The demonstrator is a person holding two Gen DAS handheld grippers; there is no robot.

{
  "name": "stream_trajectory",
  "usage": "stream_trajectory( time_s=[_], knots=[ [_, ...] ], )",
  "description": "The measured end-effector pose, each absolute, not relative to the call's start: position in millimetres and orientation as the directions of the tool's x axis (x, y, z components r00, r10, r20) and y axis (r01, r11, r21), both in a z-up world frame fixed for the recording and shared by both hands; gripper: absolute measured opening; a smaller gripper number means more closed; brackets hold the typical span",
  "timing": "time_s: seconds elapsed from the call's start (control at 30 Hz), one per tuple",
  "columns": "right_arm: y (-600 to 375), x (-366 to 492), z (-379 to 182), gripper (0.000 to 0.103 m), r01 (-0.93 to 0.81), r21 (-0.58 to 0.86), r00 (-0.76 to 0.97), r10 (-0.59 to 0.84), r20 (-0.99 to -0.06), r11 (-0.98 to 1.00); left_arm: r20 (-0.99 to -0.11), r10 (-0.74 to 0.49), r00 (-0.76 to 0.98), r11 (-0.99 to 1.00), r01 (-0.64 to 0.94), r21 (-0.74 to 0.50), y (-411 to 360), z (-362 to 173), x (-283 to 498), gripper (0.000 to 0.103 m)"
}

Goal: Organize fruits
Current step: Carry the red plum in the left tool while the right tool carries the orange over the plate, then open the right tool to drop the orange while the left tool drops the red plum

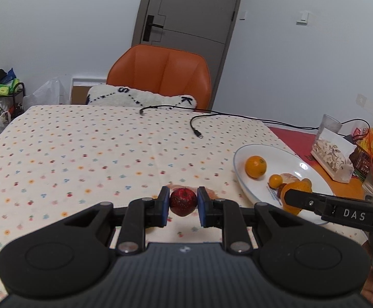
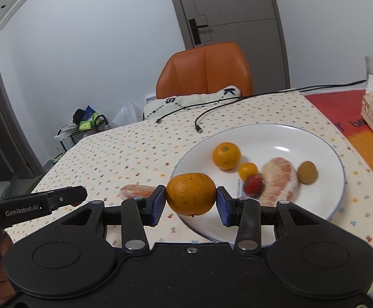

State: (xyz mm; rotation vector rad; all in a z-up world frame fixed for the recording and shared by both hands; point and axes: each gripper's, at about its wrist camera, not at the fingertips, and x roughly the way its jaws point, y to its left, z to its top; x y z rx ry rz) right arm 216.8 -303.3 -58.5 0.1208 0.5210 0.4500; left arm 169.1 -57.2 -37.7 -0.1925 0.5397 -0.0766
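Fruits are being carried toward the white plate (image 2: pixel 322 138) at right of frame. A strawberry (image 1: pixel 183 201) is clamped in the left gripper (image 1: pixel 182 203) over the dotted cloth (image 1: pixel 83 154); a mandarin (image 2: pixel 191 193) is pinched by the right gripper (image 2: pixel 191 197) at the plate's near rim. Plate contents: orange (image 2: pixel 226 155), kumquat (image 2: pixel 247 170), second strawberry (image 2: pixel 254 184), pomelo segment (image 2: pixel 280 179), brown fruit (image 2: pixel 307 172) (unidentified). Next move, judged: lowering onto bare plate, then release.

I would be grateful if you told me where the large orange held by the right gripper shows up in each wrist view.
Left wrist view: the large orange is at right of centre, partly hidden behind the right gripper's finger, over the white plate.
Right wrist view: it is at lower centre, clamped between the blue pads.
Shared landmark: the orange chair.
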Motion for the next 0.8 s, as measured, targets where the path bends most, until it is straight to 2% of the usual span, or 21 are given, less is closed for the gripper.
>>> stream_trajectory(
  time_s=[0.23, 0.4, 0.8],
  knots=[
    [-316.2, 220.6, -64.4, 0.041, -0.362, 0.236, 0.774, 0.432, -0.462, 0.902, -0.505, -0.142, 0.851, 0.979, 0.046, -0.198, -71.3, -37.7, 177.2, 0.021],
    [-323.1, 219.3, -66.1, 0.048, -0.363, 0.245, 0.774, 0.437, -0.457, 0.899, -0.505, -0.156, 0.849, 0.979, 0.064, -0.194, -80.9, -37.1, 182.6, 0.021],
    [-344.7, 217.6, -69.3, 0.048, -0.345, 0.271, 0.778, 0.435, -0.453, 0.899, -0.506, -0.199, 0.839, 0.976, 0.124, -0.178, -110.9, -34.8, 196.5, 0.021]
  ],
)
